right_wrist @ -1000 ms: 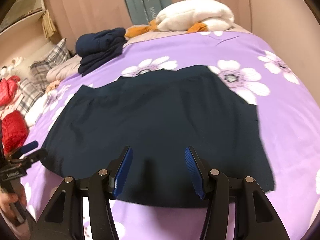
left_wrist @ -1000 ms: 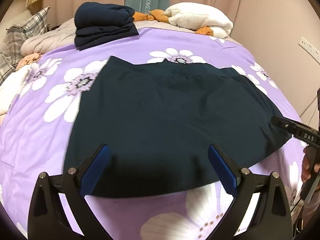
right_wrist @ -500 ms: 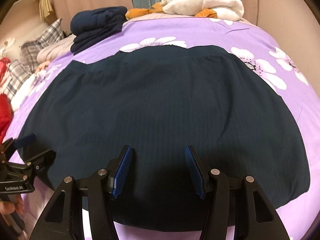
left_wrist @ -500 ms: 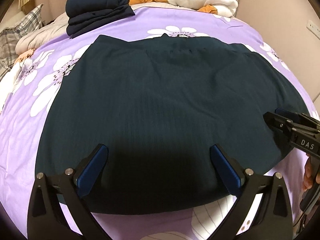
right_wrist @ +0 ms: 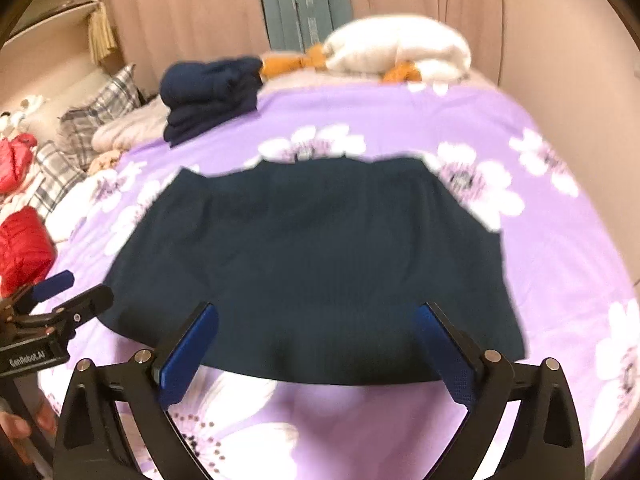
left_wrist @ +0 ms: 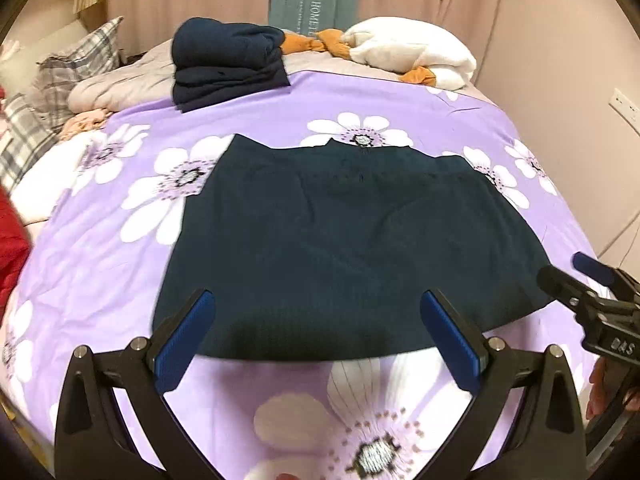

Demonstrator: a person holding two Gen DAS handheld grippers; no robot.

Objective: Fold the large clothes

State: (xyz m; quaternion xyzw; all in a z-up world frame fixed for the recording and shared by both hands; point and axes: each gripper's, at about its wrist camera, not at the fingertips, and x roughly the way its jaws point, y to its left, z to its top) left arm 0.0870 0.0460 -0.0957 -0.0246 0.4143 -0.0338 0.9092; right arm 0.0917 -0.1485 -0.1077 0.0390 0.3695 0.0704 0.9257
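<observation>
While the dark navy garment (left_wrist: 344,248) lies spread flat on the purple flowered bedspread (left_wrist: 100,264), both tools hang above its near hem with nothing between their blue pads. The left hand-held gripper (left_wrist: 318,336) has its jaws wide apart and sits over the near left part of the cloth; the right hand-held gripper (right_wrist: 316,344) is likewise spread wide over the near right part, and neither touches the fabric. That pairing looks like a set-up for taking the hem at two points so the piece can be lifted and doubled over evenly. The garment's far edge, with a small notch at its middle, points toward the head of the bed, which leaves room for a fold away from the person. A stack of folded navy clothes (left_wrist: 226,60) rests well apart near the pillows, probably the finished pile, beside a white plush toy (left_wrist: 412,52). Red padded clothing (right_wrist: 24,252) waits at the bed's left side.
</observation>
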